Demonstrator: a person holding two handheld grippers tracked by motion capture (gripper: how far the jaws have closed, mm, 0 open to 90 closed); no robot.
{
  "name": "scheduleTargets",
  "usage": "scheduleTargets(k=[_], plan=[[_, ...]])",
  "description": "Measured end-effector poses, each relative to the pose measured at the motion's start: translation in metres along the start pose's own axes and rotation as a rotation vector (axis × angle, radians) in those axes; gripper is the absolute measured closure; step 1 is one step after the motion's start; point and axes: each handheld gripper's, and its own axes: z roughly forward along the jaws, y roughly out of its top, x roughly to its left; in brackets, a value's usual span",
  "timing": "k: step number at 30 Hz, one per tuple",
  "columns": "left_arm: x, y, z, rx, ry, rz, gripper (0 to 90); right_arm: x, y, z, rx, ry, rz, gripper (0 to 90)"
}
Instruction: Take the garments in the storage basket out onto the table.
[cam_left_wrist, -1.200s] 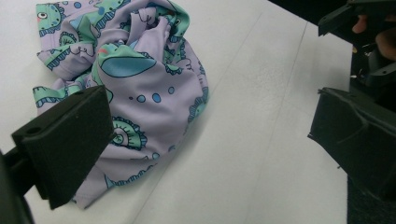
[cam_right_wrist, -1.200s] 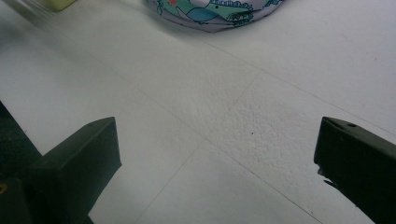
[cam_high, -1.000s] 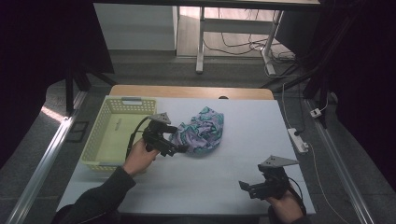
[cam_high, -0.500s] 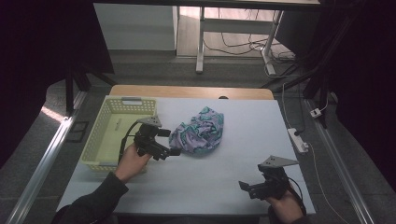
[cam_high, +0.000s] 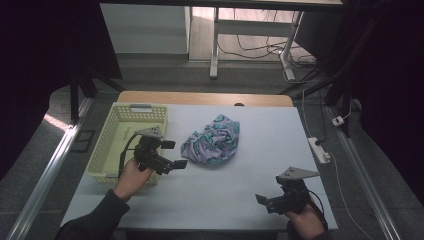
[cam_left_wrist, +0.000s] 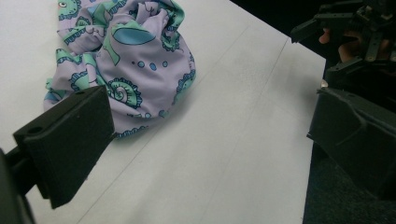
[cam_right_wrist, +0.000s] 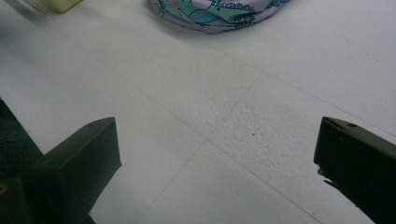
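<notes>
Crumpled purple cloth (cam_high: 212, 142) lying near the middle of the bench (cam_high: 260, 145), toward the far edge, just beside the yellow basket (cam_high: 116, 134) at the left edge. Left gripper (cam_high: 172, 155) spread wide, empty, hanging just short of the cloth's near-left side; right gripper (cam_high: 264, 201) also wide open, empty, near the front right corner. Best approached low with the left jaws, pinching a thick fold rather than a loose hem, then lifting clear of the basket rim. Compared with a second ago: left gripper drawn back from the cloth toward the basket; right gripper unmoved.
</notes>
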Motion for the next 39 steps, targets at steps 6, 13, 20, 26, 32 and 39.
scheduleTargets(k=[6,13,20,26,32,39], plan=[[-0.001,-0.007,-0.010,-0.018,-0.011,-0.020,0.1,0.000,0.000,0.000,0.002,-0.001,-0.001,0.4],[-0.002,-0.015,-0.020,-0.021,-0.007,-0.032,0.2,0.000,0.000,0.000,0.003,-0.001,-0.004,0.4],[-0.004,-0.022,-0.031,-0.024,0.009,-0.035,0.5,0.000,0.000,0.000,0.003,0.001,-0.005,0.4],[-0.005,-0.030,-0.038,-0.024,0.033,-0.040,0.1,0.000,0.000,0.001,0.005,0.000,-0.006,0.5],[-0.005,-0.039,-0.046,-0.028,0.056,-0.052,0.0,0.000,0.000,0.001,0.006,-0.001,-0.007,0.5],[-0.007,-0.051,-0.056,-0.033,0.097,-0.058,0.0,0.001,0.000,0.001,0.008,-0.003,-0.010,0.4]])
